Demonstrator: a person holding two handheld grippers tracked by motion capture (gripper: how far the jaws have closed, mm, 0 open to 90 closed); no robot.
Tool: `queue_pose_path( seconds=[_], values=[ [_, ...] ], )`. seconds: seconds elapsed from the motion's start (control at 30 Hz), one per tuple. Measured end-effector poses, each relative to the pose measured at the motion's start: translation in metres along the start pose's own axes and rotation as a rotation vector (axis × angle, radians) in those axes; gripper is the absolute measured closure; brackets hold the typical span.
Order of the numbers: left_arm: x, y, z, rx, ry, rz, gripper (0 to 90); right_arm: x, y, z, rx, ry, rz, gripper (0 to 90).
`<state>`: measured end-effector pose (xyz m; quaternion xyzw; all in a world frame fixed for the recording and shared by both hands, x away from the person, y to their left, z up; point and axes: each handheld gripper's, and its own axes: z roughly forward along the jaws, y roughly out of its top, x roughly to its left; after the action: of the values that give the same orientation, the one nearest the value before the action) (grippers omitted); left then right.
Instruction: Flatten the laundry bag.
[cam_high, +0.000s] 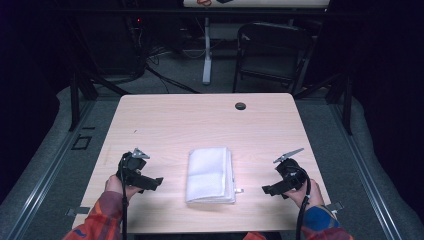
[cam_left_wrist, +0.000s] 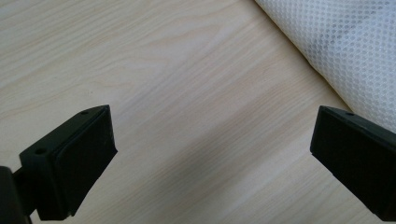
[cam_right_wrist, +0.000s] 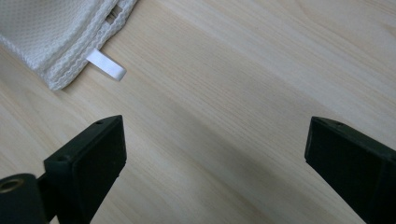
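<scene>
Counter (cam_high: 165, 120) seen from fixed high camera, facing forward and down, whole top framed. Two gripper cameras held close above wood, aimed along black jaws. Folded white cloth (cam_high: 210, 175) shared by all three, at frame corners in gripper views.

One folded white towel (cam_high: 211, 175) lies on one table (cam_high: 200, 120). It carries one small tag (cam_right_wrist: 106, 65). Two grippers flank it, left (cam_high: 156, 183) and right (cam_high: 267, 189). One chair (cam_high: 270, 50) stands behind.
</scene>
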<state>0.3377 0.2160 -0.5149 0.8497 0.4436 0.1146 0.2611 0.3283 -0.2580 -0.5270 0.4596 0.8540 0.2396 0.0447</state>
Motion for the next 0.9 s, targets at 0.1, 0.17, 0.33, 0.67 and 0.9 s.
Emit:
queue_pose_path(
  seconds=[0.1, 0.17, 0.33, 0.67, 0.9],
  values=[
    [0.001, -0.001, -0.001, -0.004, -0.009, 0.001, 0.0, 0.001, 0.001, 0.001, 0.004, 0.009, -0.001, 5.8],
    [0.000, 0.000, -0.002, -0.008, -0.008, 0.002, 0.0, 0.003, 0.001, 0.001, -0.008, -0.013, 0.002, 5.9],
    [-0.009, 0.003, -0.005, -0.034, -0.001, 0.040, 0.0, 0.003, 0.001, 0.000, 0.006, -0.014, -0.004, 6.0],
    [-0.028, 0.011, -0.010, -0.102, -0.037, 0.066, 0.0, 0.005, 0.001, 0.000, 0.007, 0.003, -0.007, 6.7],
    [-0.054, 0.022, 0.002, -0.080, -0.076, 0.135, 0.0, 0.008, 0.002, 0.002, 0.015, 0.008, -0.009, 7.0]
  ],
)
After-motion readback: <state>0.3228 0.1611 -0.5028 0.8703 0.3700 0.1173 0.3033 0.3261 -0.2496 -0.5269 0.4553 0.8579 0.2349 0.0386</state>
